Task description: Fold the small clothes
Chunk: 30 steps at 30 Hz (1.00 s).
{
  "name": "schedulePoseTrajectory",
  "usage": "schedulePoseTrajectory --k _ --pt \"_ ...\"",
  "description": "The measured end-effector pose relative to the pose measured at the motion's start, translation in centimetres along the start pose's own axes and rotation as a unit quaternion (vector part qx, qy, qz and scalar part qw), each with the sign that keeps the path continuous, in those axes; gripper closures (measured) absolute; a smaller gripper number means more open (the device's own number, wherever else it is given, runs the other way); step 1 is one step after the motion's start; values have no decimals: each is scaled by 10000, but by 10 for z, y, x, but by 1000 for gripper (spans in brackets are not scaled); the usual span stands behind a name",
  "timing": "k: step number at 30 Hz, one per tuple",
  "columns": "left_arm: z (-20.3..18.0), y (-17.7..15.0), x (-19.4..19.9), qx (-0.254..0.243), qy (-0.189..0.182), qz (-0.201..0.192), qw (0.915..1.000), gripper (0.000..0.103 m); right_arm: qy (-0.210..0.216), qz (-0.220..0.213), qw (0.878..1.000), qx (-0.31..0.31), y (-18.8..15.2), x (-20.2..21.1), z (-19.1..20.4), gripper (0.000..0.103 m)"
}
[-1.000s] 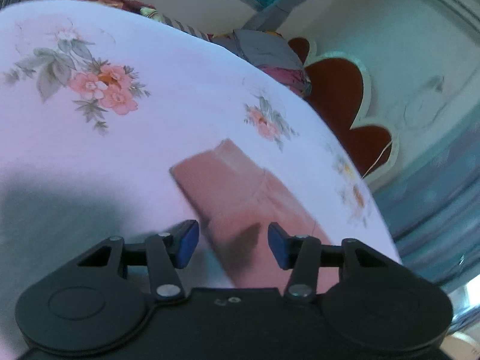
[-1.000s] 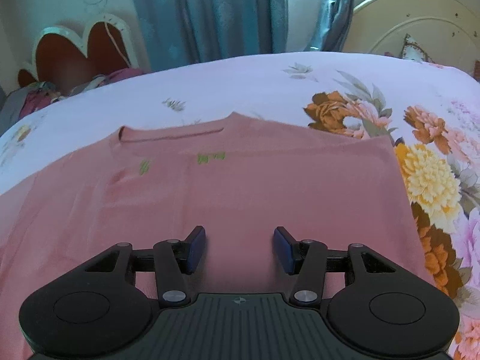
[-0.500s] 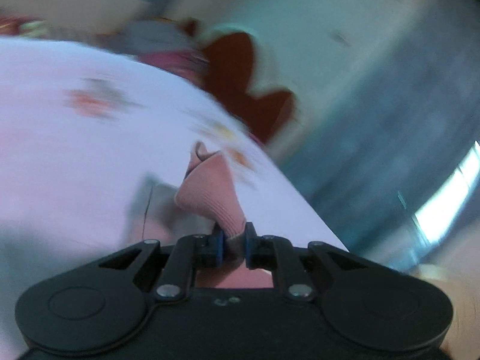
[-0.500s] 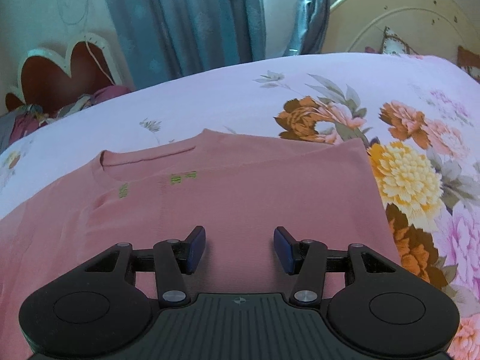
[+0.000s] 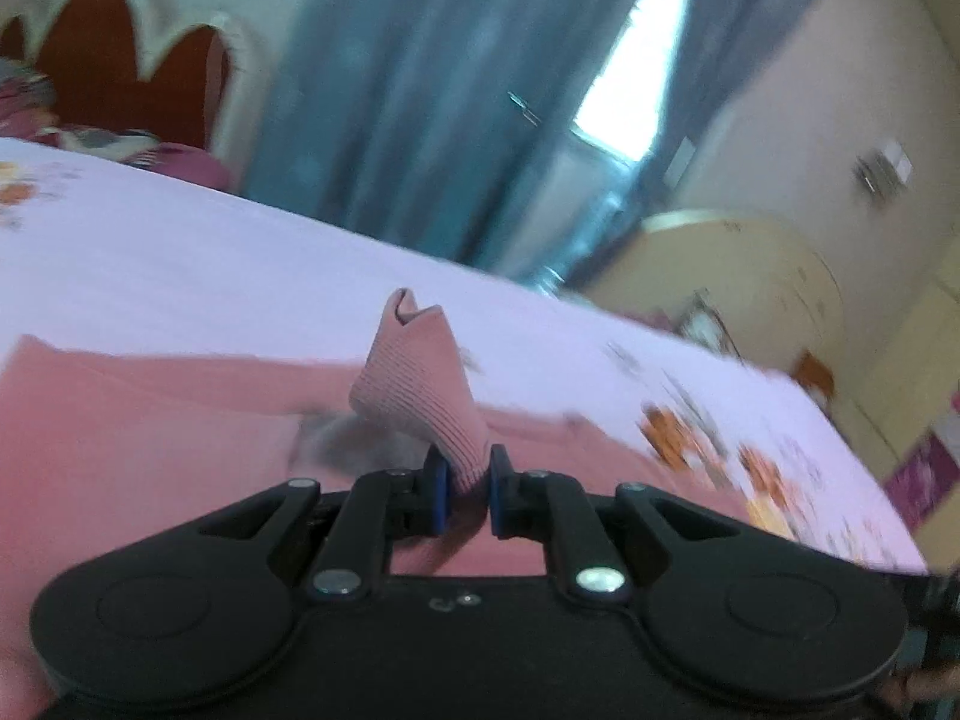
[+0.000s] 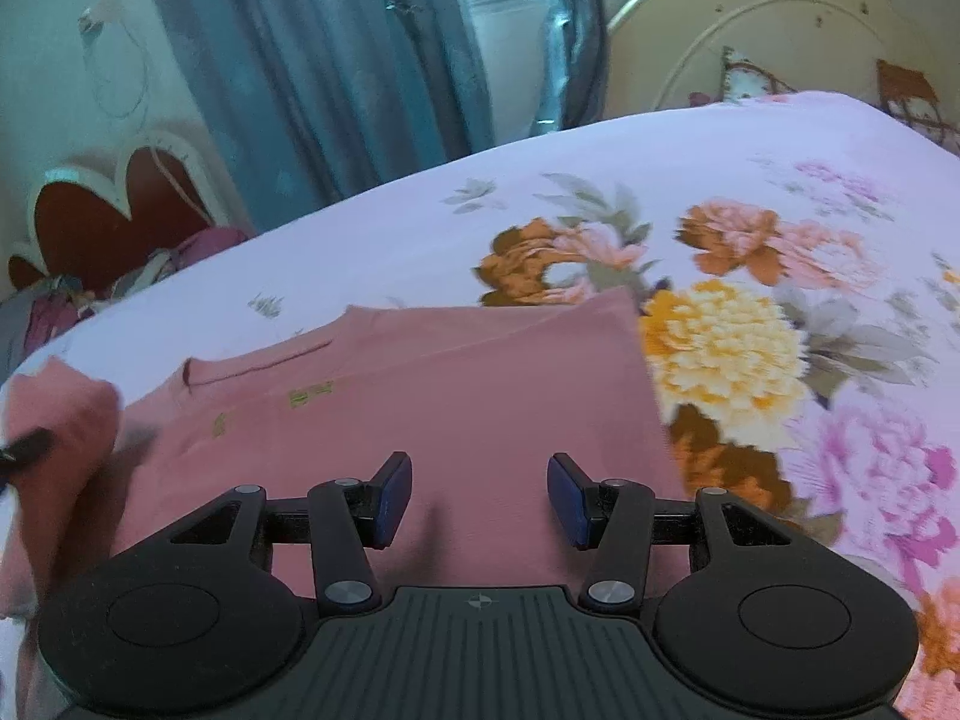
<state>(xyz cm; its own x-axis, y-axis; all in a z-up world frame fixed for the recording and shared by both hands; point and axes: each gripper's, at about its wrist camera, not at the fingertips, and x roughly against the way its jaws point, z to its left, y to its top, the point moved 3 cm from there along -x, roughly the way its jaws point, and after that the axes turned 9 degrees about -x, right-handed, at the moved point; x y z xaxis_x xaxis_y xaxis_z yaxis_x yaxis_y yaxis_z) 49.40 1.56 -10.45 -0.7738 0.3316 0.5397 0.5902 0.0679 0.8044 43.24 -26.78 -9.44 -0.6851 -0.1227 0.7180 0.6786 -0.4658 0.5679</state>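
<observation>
Pinching the ribbed cuff of the pink knit top's sleeve (image 5: 420, 396), the left gripper (image 5: 462, 495) now has its blue pads pressed together on the fabric, where a second ago they stood apart over the flat sleeve on the lilac floral bedsheet (image 5: 180, 264). In the left wrist view the cuff stands up as a crumpled peak at the centre of the frame, lifted clear of the rest of the pink knit top (image 6: 420, 396), whose body spreads across the lower left. The background behind it has swung from the red heart-shaped headboard to the blue curtains (image 5: 390, 90), so the sleeve has been carried inward over the body.

In the right wrist view the same lifted sleeve appears at the far left edge, bunched above the shoulder area. The right gripper (image 6: 477, 501) hangs over the lower middle of the top with its jaws apart and nothing between them; the neckline sits in the left centre of that frame and the far right edge lies straight against the big yellow flower print.

By my reading, the sleeve fold is under way: the cuff still has to be laid flat across the chest and let go.
</observation>
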Motion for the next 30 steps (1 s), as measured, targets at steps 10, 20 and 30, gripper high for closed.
schedulePoseTrajectory --k 10,20,30 --pt "-70 -54 -65 -737 -403 1151 9898 68 85 -19 9986 -517 -2 21 -41 52" --pt "-5 -47 38 -908 292 410 9946 46 962 355 9938 -422 -10 8 1 29" --pt "126 -89 105 -292 1696 898 9810 63 1210 1019 9869 -311 -27 -37 42 44"
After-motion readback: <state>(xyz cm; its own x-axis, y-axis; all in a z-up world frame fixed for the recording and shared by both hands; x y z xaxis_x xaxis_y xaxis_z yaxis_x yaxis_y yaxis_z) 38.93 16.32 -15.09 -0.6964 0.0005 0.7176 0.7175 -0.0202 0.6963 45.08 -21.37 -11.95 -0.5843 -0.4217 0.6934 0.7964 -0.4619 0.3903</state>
